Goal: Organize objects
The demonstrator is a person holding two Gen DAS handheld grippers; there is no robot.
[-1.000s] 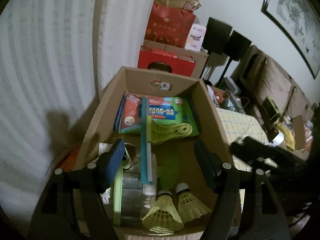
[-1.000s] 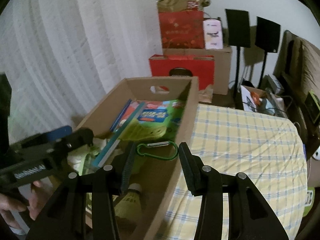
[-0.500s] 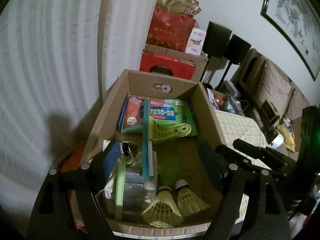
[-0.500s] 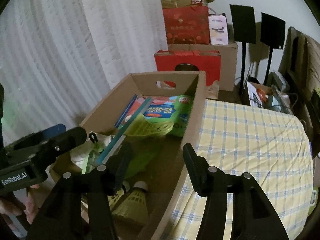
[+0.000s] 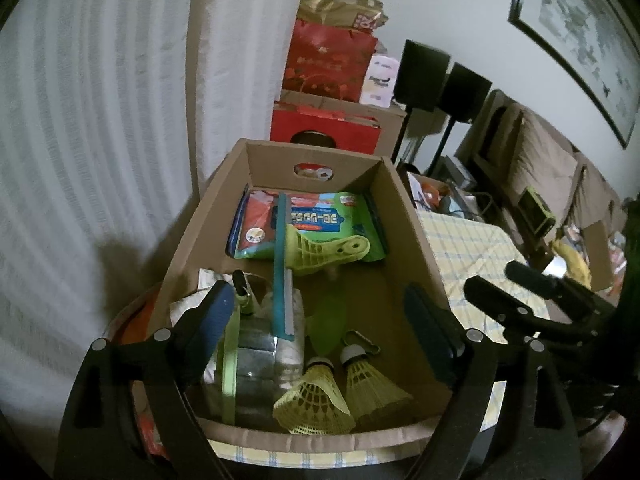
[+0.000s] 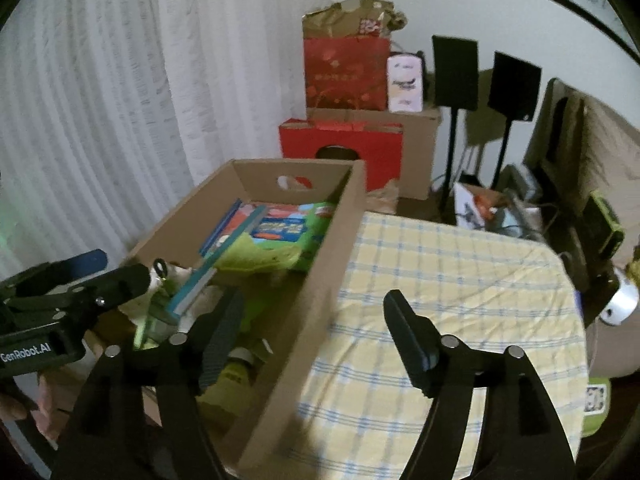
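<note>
From the left wrist camera, the left gripper hangs over the near end of an open cardboard box, its jaws spread wide with nothing between them; the finger pads are blue and finely ribbed on black plastic arms. Inside the corrugated brown box, two yellow-green shuttlecocks with pale cork tips and netted skirts lie side by side against the near wall, and a green carabiner with a silver gate rests on the box floor just beyond them. Left of the shuttlecocks sits a clear, ridged plastic container with a pale green strap, and a long teal bar lies across it, running toward the far end. There, a glossy green and blue printed packet lies flat with a lime perforated plastic scoop on top. The far wall has an oval handle cutout. At the right, the right gripper shows as black bars over a yellow checked tablecloth. From the right wrist camera, the right gripper is released too, its jaws wide apart and holding nothing, straddling the box's right wall: one ribbed finger sits inside the box and the other over the soft, wrinkled checked tablecloth. The box contents are blurred here; the packet and teal bar can be made out. The left gripper, black with a blue pad, shows at the left edge. Red paper gift bags stand on cartons by the pleated white curtain.
</note>
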